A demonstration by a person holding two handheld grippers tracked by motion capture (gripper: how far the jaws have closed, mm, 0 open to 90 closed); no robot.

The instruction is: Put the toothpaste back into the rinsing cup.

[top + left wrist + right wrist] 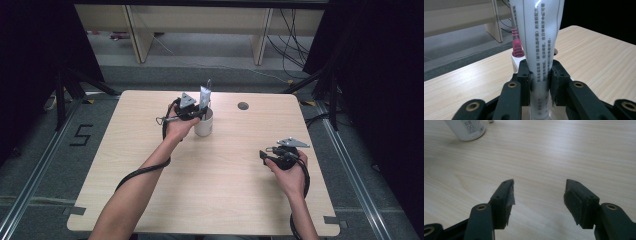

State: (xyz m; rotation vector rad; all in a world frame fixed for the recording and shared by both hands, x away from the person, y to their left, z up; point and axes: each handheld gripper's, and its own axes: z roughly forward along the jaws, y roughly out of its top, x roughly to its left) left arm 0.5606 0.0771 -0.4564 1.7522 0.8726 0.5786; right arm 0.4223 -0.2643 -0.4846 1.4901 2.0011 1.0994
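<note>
Between the clenched left gripper (539, 77) jaws the toothpaste tube (539, 37) stands in the cup (204, 123) beside the toothbrush (516, 42), seemingly only awaiting release, while the right gripper (539, 195) hangs released, well apart.

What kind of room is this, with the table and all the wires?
Probably a lab or recording workroom: black curtains hang on both sides, cables trail over the floor, and a plain wooden table stands on a floor with taped markings.

The counter (225, 170) is light brown wood with thin wavy lines. The cup (204, 126) is white with dark print on it. The tube (539, 37) is white with black writing down its side. The toothbrush (516, 43) is pink with ridges. Both grippers' fingers (503, 200) are black with small gold rings.
</note>
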